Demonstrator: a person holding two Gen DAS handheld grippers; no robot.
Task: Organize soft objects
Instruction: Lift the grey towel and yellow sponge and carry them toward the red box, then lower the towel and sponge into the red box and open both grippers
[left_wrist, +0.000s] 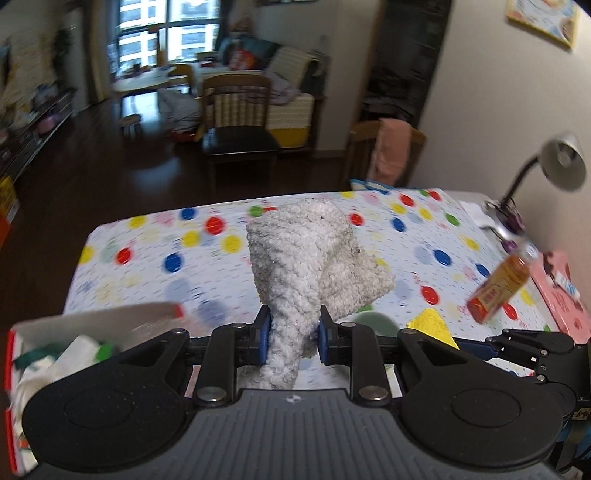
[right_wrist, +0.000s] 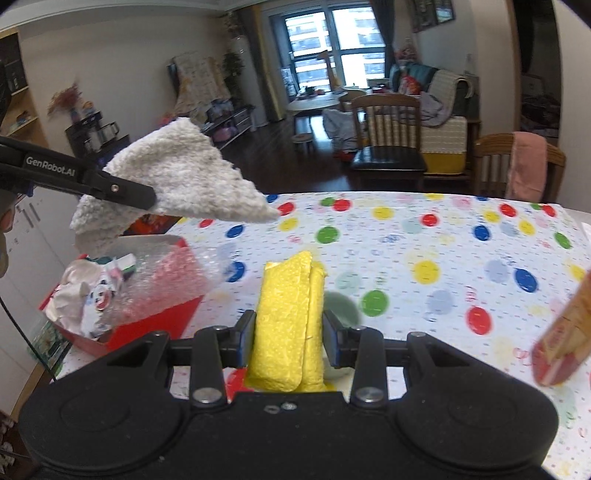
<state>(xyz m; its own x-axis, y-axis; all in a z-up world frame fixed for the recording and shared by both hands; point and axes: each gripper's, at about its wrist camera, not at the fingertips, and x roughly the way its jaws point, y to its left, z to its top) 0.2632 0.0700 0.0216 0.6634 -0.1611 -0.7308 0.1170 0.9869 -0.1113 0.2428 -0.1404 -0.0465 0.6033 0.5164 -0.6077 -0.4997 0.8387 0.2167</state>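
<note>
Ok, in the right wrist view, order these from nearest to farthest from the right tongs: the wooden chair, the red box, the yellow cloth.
1. yellow cloth, clamped in the right tongs.
2. red box, left, at the table's edge.
3. wooden chair, beyond the table's far side.

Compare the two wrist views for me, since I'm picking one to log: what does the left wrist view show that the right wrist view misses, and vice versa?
Only the left wrist view shows the desk lamp and pink book. Only the right wrist view shows the red box fully, holding bubble wrap. Both show the left gripper clamping the white fluffy cloth, the yellow cloth in the right gripper, and the polka-dot tablecloth.
</note>
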